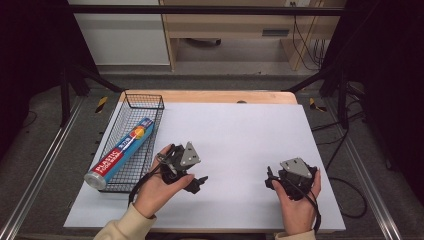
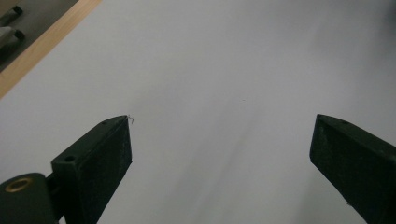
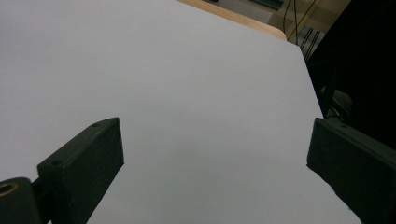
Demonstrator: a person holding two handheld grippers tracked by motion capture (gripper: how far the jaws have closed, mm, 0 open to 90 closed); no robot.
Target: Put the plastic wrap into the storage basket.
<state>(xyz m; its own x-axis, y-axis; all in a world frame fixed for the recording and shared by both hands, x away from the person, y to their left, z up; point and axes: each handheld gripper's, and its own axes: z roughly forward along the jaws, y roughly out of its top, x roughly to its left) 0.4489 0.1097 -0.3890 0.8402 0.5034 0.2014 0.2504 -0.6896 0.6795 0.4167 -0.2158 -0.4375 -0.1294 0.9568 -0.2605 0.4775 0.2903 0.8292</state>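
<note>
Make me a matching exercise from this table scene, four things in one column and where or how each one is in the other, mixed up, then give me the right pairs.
Things:
1. plastic wrap box
2. wire basket
3. left tongs
4. right tongs

Places or states:
A. held open over the white sheet, beside the basket
B. standing at the table's left edge
C. lying slantwise in the basket, one end poking over its near rim
D. held open near the sheet's right front part

Pairs: 1-C, 2-B, 3-A, 4-D
</note>
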